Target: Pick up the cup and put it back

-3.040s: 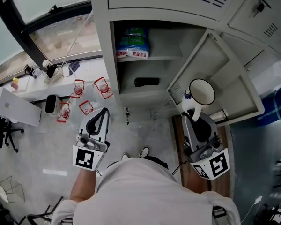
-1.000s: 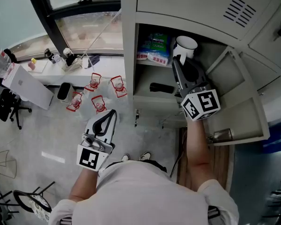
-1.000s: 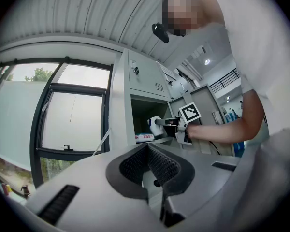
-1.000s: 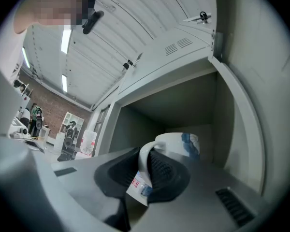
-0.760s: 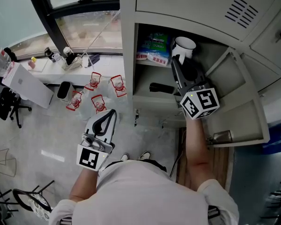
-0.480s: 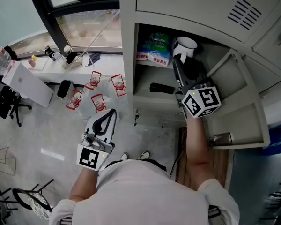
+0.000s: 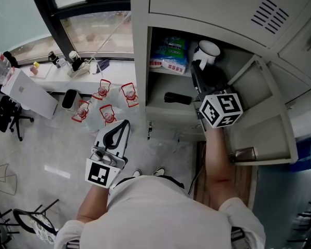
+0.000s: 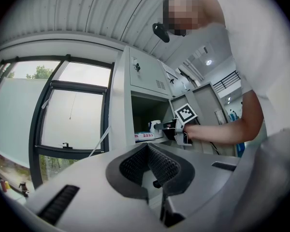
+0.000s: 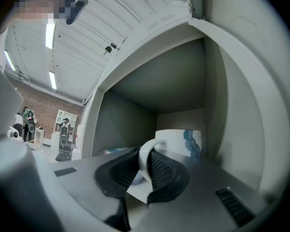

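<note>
A: Where is the mug (image 7: 206,51)?
B: Carried in from outside, it is now at the right end of the locker's upper shelf (image 7: 166,75); the right gripper (image 9: 146,153) clamps its handle (image 9: 141,162), so release likely comes next.

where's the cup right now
In the head view, the cup is in the locker's upper compartment, right of the blue packet, handle gripped by the right tool.

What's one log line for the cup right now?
right gripper: jaws shut on cup handle | cup: inside locker, upper compartment | left gripper: shut, empty
</note>
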A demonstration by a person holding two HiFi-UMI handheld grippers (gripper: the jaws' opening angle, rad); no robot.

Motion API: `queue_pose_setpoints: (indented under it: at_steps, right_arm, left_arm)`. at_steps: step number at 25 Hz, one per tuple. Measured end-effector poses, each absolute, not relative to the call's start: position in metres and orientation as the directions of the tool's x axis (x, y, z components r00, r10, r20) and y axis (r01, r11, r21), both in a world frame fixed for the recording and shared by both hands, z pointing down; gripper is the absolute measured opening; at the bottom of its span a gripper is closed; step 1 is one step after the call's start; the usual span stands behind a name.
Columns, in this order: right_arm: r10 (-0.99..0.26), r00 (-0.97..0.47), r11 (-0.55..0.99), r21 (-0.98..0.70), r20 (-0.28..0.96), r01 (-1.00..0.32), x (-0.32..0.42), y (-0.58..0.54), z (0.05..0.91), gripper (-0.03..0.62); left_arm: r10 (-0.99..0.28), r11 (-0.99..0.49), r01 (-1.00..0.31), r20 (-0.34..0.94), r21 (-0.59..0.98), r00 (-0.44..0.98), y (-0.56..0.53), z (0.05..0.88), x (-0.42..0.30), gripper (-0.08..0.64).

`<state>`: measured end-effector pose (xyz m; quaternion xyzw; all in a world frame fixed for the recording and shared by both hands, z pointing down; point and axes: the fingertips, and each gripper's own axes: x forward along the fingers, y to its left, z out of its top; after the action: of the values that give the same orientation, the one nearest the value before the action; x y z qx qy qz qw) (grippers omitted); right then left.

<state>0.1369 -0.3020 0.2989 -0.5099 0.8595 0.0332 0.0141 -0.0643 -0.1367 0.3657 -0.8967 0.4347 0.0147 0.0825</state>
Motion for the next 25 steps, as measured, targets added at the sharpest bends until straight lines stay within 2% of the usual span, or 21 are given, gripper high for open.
queue_pose_setpoints:
  at_steps: [25]
  right_arm:
    - [-0.945, -0.323, 0.319, 0.075, -0.049, -0.945, 0.154, -0.289, 0.305, 0.098]
  left_arm:
    - [-0.725, -0.669, -0.734, -0.113, -0.120, 0.679, -0.144, 0.366, -0.059, 0.021]
